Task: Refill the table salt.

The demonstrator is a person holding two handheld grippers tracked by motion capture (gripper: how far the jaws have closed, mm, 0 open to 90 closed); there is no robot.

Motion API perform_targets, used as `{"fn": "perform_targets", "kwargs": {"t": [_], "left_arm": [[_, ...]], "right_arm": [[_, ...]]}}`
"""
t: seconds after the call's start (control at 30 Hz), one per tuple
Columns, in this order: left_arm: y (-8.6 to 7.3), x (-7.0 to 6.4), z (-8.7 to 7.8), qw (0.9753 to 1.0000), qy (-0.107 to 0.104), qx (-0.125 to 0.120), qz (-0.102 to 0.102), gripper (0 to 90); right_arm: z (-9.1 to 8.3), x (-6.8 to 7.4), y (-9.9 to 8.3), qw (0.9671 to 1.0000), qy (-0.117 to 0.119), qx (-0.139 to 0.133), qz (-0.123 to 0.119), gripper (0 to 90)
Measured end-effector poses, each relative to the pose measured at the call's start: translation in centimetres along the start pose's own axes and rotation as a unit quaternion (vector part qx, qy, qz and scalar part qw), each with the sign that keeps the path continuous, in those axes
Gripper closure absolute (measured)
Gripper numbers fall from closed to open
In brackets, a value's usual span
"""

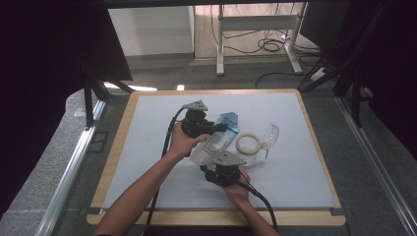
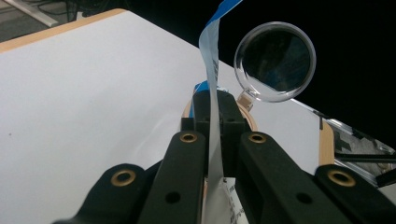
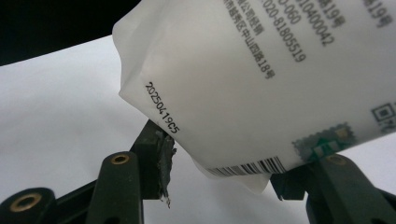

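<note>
A soft white pouch [image 1: 220,140] with a blue top and black print is held tilted above the pale mat [image 1: 147,147]. My left gripper [image 1: 222,128] is shut on its thin upper edge, which runs as a narrow strip [image 2: 211,70] between the jaws [image 2: 215,109]. My right gripper [image 1: 217,166] is at the pouch's lower end. The printed bottom corner [image 3: 243,84] sits between its jaws [image 3: 224,163], which are spread wide and pressed against the corner on both sides.
A clear stemmed glass [image 1: 269,136] lies on its side on the mat right of the pouch, its round foot [image 2: 275,60] facing my left gripper. A tan tape ring [image 1: 248,144] lies beside it. The mat covers a wood-edged table [image 1: 115,147].
</note>
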State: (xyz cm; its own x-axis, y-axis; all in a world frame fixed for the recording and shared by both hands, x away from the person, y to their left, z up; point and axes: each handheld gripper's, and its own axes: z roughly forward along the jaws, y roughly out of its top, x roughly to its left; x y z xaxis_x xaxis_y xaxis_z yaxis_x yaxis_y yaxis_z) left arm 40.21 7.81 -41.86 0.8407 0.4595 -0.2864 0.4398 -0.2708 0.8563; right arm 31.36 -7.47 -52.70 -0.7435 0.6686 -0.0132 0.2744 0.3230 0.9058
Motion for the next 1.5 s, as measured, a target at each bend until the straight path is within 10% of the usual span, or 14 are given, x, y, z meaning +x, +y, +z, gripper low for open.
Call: {"fn": "perform_targets", "kwargs": {"t": [1.5], "left_arm": [[0.7,0.1,1.7,0.9998,-0.013,0.018,0.001,89.7]], "right_arm": [[-1.7,-0.5,0.1,0.9993,0.028,-0.02,0.016,48.6]]}}
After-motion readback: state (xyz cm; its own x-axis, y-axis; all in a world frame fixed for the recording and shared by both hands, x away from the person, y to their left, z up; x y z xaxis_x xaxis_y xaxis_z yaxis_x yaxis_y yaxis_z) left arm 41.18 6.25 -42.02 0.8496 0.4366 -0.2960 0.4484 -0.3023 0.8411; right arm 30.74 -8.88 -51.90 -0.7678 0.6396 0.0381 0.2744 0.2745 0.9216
